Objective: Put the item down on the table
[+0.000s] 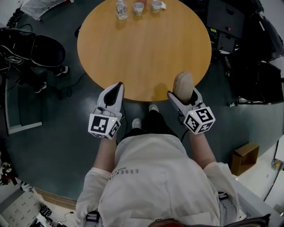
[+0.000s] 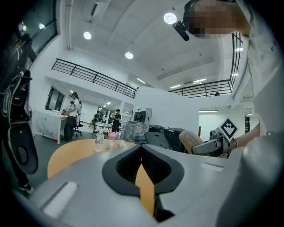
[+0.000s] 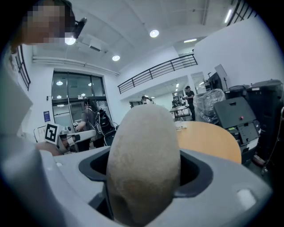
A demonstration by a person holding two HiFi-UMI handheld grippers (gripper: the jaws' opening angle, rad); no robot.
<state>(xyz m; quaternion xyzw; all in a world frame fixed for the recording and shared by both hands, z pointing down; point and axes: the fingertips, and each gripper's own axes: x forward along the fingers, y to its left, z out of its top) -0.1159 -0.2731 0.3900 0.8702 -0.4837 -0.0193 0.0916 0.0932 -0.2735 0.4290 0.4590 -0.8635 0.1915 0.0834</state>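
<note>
Round light-brown wooden table (image 1: pixel 142 48) stands on dark grey floor (image 1: pixel 57 137). A clear plastic bottle (image 1: pixel 121 9) and two small cups (image 1: pixel 139 8) crowd its far rim, with wide open wood before them. At the near rim, the right gripper (image 1: pixel 183 94) clamps a tan, rough, egg-shaped item (image 1: pixel 183 82) just above the table's edge. The left gripper (image 1: pixel 116 88), jaws together and empty, points at the same rim, well apart.
</note>
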